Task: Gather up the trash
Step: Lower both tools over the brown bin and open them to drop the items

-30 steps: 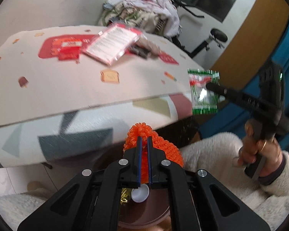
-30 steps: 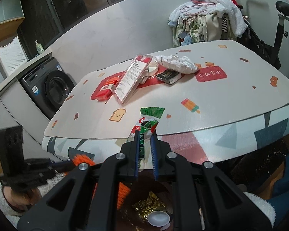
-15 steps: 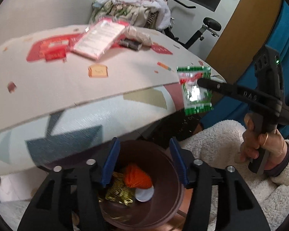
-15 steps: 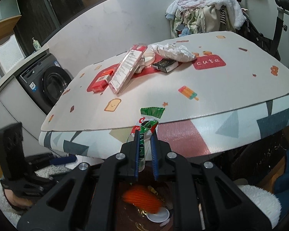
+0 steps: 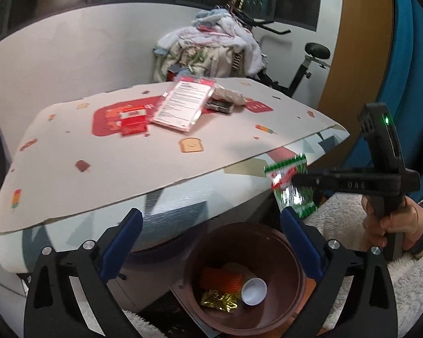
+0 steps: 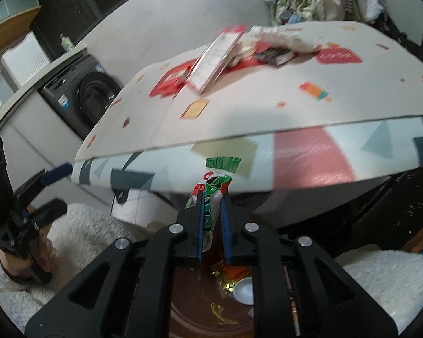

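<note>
My left gripper (image 5: 210, 214) hangs over the brown bin (image 5: 293, 256), its jaws opening wide with nothing between them. Inside the bin lie an orange fuzzy scrubber (image 5: 225, 278), a gold wrapper (image 5: 218, 300) and a white cap (image 5: 253, 287). My right gripper (image 6: 212, 197) is shut on a green and red snack wrapper (image 6: 221, 166), held just in front of the table's edge above the bin (image 6: 189, 309). In the left wrist view that wrapper (image 5: 290, 194) hangs from the right gripper (image 5: 296, 180) to the right of the bin.
The patterned table (image 5: 98, 169) carries a clear flat package (image 5: 183, 104), a red pack (image 5: 132, 119), a dark pack (image 5: 218, 105) and crumpled paper (image 5: 228, 94). A washing machine (image 6: 90, 95) stands to the left. Clothes (image 5: 211, 45) are heaped on an exercise bike behind the table.
My left gripper opened and let the orange scrubber fall into the bin, then rose. The right gripper sank toward the bin with the wrapper still in it.
</note>
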A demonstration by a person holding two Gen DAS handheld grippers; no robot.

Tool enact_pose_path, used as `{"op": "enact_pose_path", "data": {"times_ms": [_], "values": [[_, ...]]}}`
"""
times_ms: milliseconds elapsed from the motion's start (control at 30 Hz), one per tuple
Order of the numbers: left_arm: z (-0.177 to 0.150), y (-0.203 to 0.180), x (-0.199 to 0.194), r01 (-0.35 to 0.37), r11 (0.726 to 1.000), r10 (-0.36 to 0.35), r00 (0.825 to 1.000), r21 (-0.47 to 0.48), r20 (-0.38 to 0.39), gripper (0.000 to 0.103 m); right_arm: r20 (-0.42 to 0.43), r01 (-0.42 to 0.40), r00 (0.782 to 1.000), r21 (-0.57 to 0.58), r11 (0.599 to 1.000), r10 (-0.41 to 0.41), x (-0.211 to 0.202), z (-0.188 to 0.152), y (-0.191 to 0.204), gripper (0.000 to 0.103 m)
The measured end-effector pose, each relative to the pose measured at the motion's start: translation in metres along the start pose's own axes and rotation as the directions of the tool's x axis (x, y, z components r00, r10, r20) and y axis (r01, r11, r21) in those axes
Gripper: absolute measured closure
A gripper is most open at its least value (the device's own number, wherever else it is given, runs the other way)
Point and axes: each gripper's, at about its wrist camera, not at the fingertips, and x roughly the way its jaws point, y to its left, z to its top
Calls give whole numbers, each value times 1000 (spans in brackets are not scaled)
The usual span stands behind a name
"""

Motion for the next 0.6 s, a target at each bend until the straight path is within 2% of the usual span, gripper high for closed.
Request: {"op": "enact_pose_path", "data": {"times_ms": [200,600], "values": [[-7,7,-7,-34,999,35,999,-38,39,6,-78,3,997,-79,997,-9,20,-14,19,88],[-11,13,12,-64,995,61,998,-76,-33,6,-162,47,985,-50,998,-54,41,-22,7,87]]}}
